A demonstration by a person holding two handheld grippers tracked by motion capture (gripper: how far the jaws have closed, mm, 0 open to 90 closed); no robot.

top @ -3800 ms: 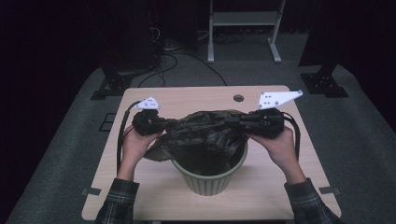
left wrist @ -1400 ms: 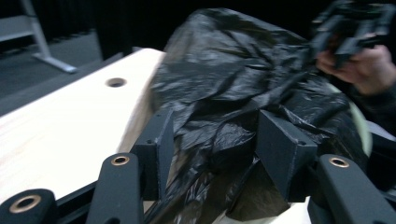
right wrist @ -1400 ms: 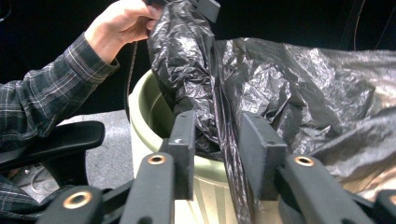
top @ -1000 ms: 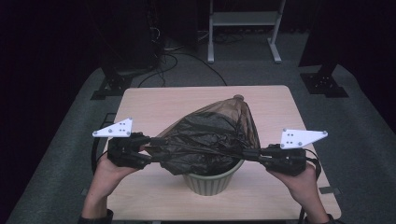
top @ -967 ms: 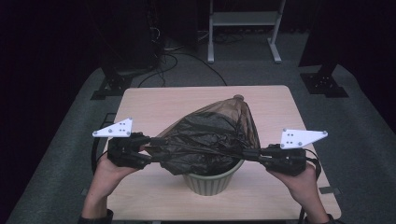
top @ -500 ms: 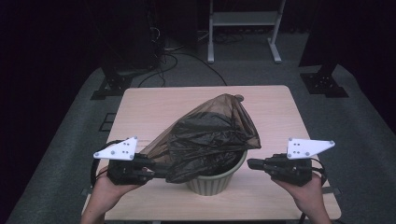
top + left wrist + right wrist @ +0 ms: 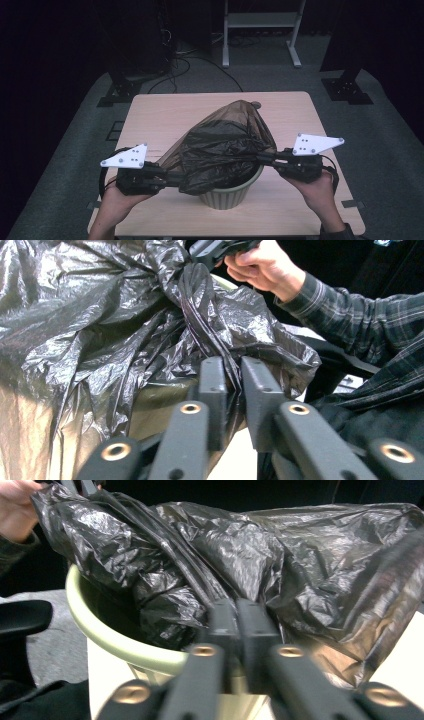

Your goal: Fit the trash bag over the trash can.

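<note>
Over table [image 7: 150, 115], bag [image 7: 225, 145] between left tool [image 7: 172, 176] and right tool [image 7: 265, 159]

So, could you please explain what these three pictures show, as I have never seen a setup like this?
There is no robot arm here: a person holds a hand-held two-jaw tool in each hand. The high view looks down on a wooden table from the person's side. The left gripper and right gripper each pinch an edge of a black bin bag, stretched between them above a pale green bin standing on the table. The other two pictures come from cameras riding on the tools, looking along their own black jaws. The left gripper's jaws have just been closing, with bag film between them; the right gripper's jaws are clamped on the bag.
</note>
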